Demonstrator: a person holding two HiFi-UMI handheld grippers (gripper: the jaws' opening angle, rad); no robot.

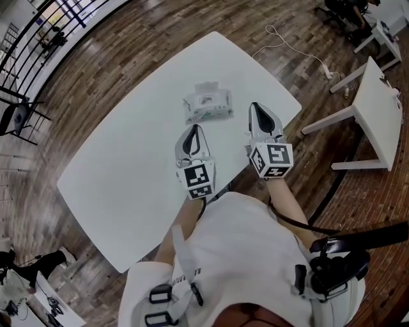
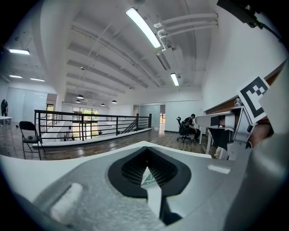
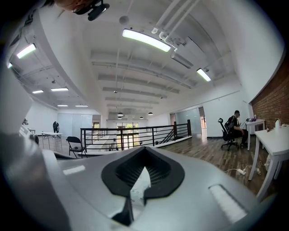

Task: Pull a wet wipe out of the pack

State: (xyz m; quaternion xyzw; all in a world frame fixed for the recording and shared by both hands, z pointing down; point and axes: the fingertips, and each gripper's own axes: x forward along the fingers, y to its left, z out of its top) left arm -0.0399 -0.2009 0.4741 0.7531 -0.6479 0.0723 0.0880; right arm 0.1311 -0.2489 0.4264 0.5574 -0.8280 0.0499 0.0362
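The left gripper and right gripper are being held clenched shut on nothing, near the wet wipe pack on the white table.

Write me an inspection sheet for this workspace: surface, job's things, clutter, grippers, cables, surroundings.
Surface: white table, holds only the pack.
Job's things: pack lies flat toward the far edge; no pulled-out wipe seen.
Clutter: nothing seen.
Grippers: left gripper shut, close to the pack's near edge; right gripper shut, apart from the pack, to its right; nothing seen held.
Cables: white cable on the floor beyond the table.
Surroundings: wood floor; second table at right; railing far left.
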